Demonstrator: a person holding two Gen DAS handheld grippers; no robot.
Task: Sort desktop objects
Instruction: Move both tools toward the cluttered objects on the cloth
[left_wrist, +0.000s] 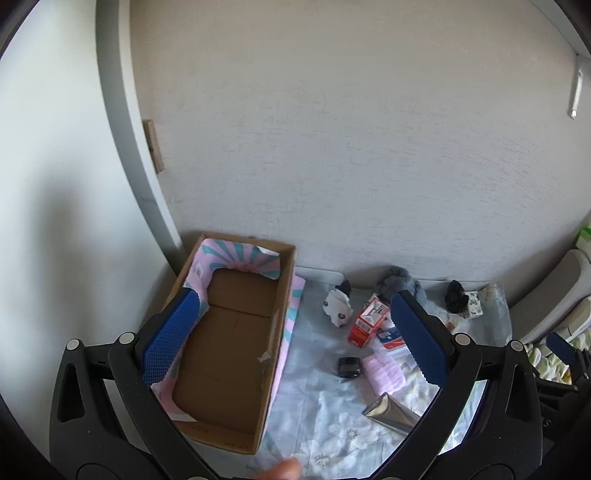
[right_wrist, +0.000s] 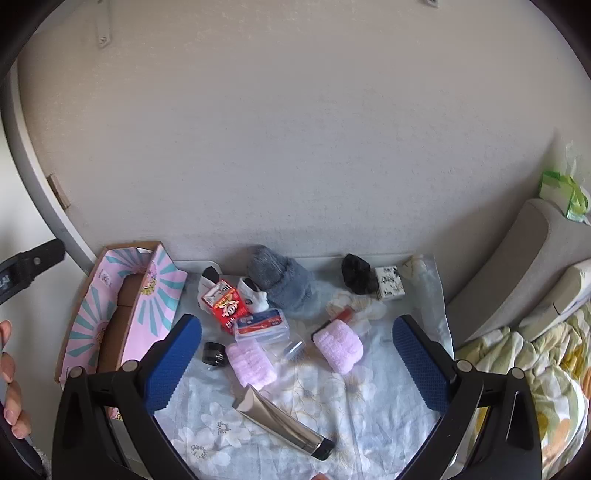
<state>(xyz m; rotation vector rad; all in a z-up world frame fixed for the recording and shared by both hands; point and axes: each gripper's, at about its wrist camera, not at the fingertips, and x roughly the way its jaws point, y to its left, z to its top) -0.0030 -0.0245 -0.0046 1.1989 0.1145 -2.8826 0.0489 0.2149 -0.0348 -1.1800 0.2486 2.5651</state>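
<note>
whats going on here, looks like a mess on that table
A person holds a two-finger gripper in each hand over a table with a floral cloth, about to sort the clutter on it. Both the left gripper and the right gripper are wide open and hold nothing. The open cardboard box with pink patterned flaps at the left is empty. The silver squeeze tube with a black cap, red carton, small black jar and two pink fluffy rolls lie loose on the cloth.

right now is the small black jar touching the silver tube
Apart. The right wrist view shows floral cloth between the small black jar and the silver tube; the left wrist view shows the same gap.
</note>
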